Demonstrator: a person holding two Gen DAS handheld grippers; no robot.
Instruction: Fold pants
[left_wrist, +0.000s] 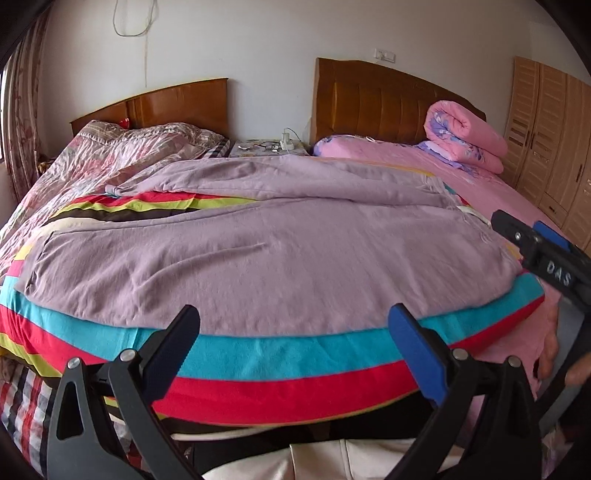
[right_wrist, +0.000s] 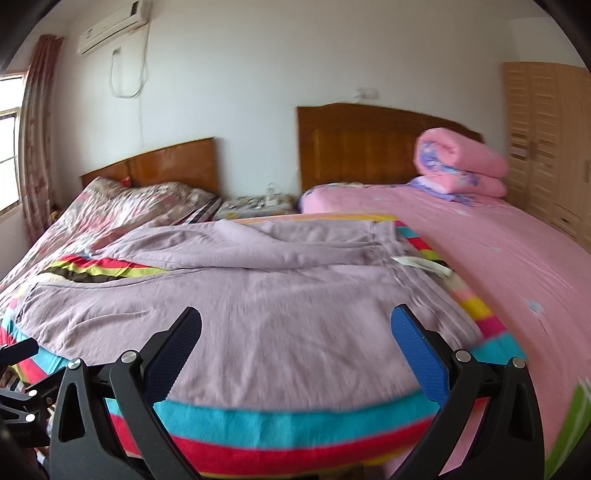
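Note:
Lilac pants (left_wrist: 258, 258) lie spread flat on a striped blanket (left_wrist: 295, 354). Both legs run to the left, and the far leg is rumpled. The waist end is on the right, where a white label (right_wrist: 421, 264) shows. My left gripper (left_wrist: 293, 317) is open, hovering just before the pants' near edge with nothing between its fingers. My right gripper (right_wrist: 295, 317) is also open and empty, above the near edge of the pants (right_wrist: 277, 314). In the left wrist view the right gripper (left_wrist: 521, 223) sits beside the waist end. The left gripper's body (right_wrist: 18, 369) shows at the right wrist view's left edge.
The blanket covers the foot of a pink-sheeted bed (right_wrist: 498, 258) with a rolled pink quilt (right_wrist: 458, 162) at its head. A second bed with a floral quilt (left_wrist: 110, 155) stands left, with a cluttered nightstand (left_wrist: 266, 147) between them. A wardrobe (left_wrist: 546, 140) is at right. A person's hand (left_wrist: 550, 347) holds the right gripper.

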